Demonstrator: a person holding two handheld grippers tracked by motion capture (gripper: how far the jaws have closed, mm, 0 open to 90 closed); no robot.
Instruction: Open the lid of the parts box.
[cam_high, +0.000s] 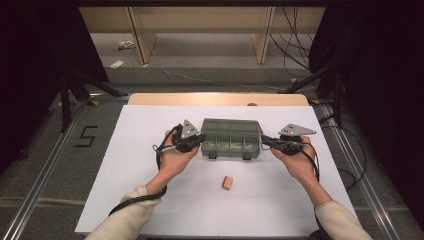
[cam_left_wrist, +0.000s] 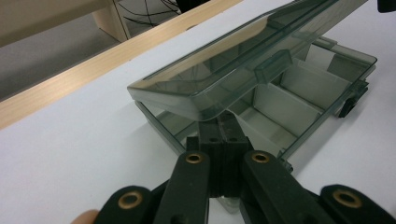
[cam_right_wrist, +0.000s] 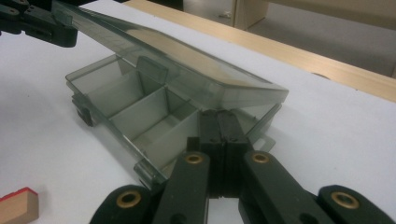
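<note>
at mid-table on the white sheet (cam_high: 150, 200): compartment box (cam_high: 231, 145), lid (cam_high: 231, 125) half raised. my left gripper (cam_high: 196, 142) and right gripper (cam_high: 267, 142), jaws closed, empty, wedge under its ends. i'd lift both evenly. wooden block (cam_high: 227, 182) lies nearer me.

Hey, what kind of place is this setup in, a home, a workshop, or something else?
Most likely a lab recording station, not a home. A white-covered table sits between metal floor rails, a number 5 is taped on the carpet, and loose cables trail behind. Two handheld grippers work a compartment box.
</note>
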